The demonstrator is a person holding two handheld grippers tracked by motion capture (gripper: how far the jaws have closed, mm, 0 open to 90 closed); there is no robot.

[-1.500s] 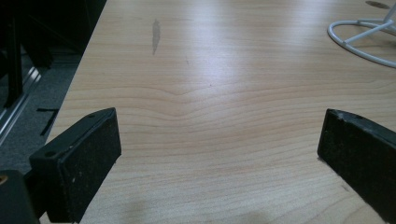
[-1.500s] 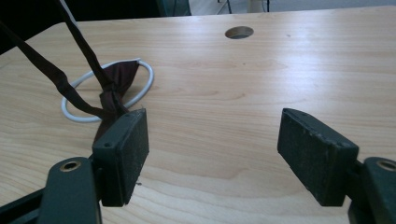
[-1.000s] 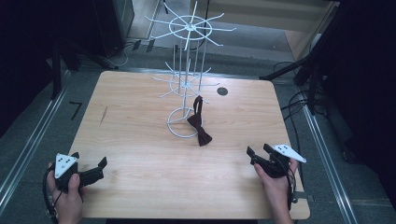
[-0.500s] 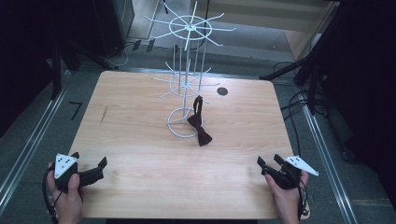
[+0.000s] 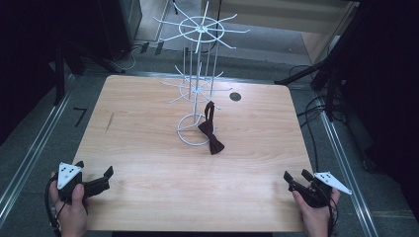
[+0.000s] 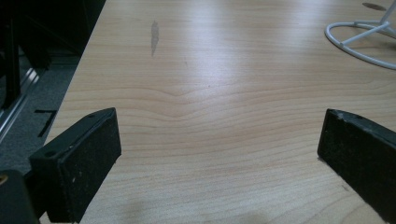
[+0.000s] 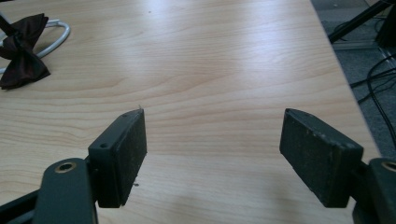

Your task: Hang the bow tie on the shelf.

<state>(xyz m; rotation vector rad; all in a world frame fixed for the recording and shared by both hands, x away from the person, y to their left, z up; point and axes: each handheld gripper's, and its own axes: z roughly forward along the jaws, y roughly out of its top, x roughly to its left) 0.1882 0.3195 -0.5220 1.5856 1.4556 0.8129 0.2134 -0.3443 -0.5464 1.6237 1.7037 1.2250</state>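
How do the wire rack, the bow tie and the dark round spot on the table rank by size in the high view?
1. Wire rack, by far the largest, though its top sits nearer the camera.
2. Bow tie.
3. Dark round spot, smallest.

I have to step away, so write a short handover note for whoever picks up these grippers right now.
Left gripper: open, empty, at the near left table corner.
Right gripper: open, empty, at the near right corner.
Bow tie: hangs by its strap from a low hook of the white wire rack, its bow resting on the table beside the rack's base ring.
Done: nothing is gripped.
Left: probably reach for the bow tie; the right gripper looks nearer.
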